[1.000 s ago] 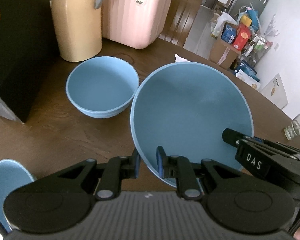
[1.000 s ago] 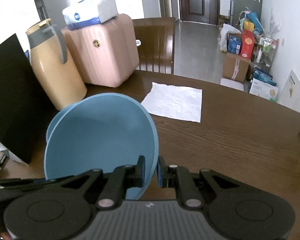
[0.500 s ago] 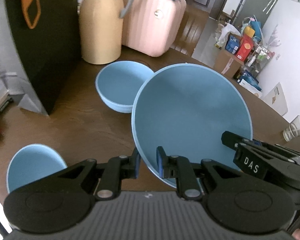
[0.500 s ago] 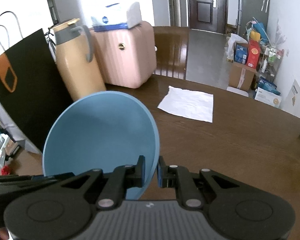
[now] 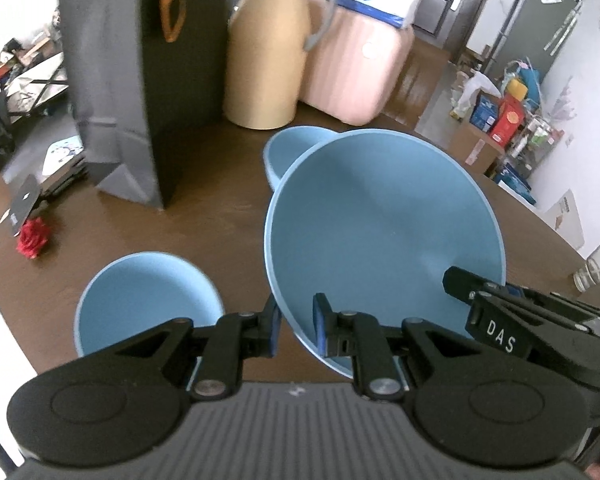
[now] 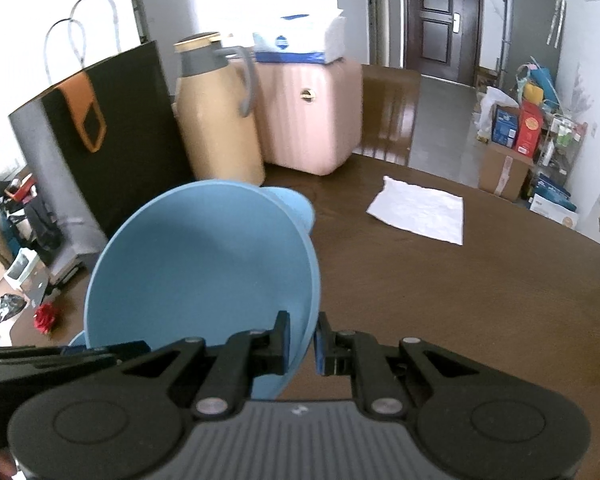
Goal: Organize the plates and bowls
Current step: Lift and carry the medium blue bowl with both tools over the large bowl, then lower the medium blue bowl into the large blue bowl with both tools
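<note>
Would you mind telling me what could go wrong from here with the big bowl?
1. The left gripper and right gripper pinch only the rim of the tilted big bowl; it might slip.
2. It hangs above the table, close to the small bowl and far bowl; lowering could clip one.

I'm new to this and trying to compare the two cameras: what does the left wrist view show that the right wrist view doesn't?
Only the left view shows the near small bowl in full and a drinking glass at the table's right edge. Only the right view shows the white paper and the dark door. Both show the big blue bowl, clamped at opposite rim edges by the left tongs and right tongs, plus the beige jug, pink case and black bag.
</note>
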Demonstrator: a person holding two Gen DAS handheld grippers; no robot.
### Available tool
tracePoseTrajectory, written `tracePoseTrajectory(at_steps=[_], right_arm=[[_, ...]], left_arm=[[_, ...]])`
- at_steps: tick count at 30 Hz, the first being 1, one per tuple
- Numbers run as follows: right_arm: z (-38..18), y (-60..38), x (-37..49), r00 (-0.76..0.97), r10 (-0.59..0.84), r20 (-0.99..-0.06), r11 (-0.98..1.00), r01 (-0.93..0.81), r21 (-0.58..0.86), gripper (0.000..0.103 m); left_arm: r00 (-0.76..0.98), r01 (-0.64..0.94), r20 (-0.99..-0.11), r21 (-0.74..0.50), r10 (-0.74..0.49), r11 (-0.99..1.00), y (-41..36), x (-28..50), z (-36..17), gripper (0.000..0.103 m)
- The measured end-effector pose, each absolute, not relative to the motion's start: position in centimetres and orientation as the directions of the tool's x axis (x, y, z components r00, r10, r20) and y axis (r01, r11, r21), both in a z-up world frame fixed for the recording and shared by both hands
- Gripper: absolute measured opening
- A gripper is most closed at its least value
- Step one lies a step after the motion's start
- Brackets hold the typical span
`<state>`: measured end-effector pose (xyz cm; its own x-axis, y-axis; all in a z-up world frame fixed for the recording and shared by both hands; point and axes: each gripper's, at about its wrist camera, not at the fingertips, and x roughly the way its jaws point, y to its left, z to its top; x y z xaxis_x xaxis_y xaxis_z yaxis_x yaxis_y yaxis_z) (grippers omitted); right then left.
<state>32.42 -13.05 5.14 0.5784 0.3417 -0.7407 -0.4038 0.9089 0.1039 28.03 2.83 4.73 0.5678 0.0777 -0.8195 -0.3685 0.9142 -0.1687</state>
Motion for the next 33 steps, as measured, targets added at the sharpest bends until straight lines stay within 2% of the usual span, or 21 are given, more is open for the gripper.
tracePoseTrajectory(at_steps=[18,33], right_arm=[[4.1,-6.4,27.3,0.538,0.388,-0.748,0.87,-0.481,0.105,0.012],[0.5,-0.5,26.1,0.469,0.405,-0.785,0.844,-0.522,0.123,0.012]], left_arm=[[0.569,-0.451,-0.815,-0.194,0.113,0.871,9.3,21.4,4.2,0.018],[0.525,-0.516,-0.842,-0.199,0.124,0.833,14.8,19.6,1.1,0.018]])
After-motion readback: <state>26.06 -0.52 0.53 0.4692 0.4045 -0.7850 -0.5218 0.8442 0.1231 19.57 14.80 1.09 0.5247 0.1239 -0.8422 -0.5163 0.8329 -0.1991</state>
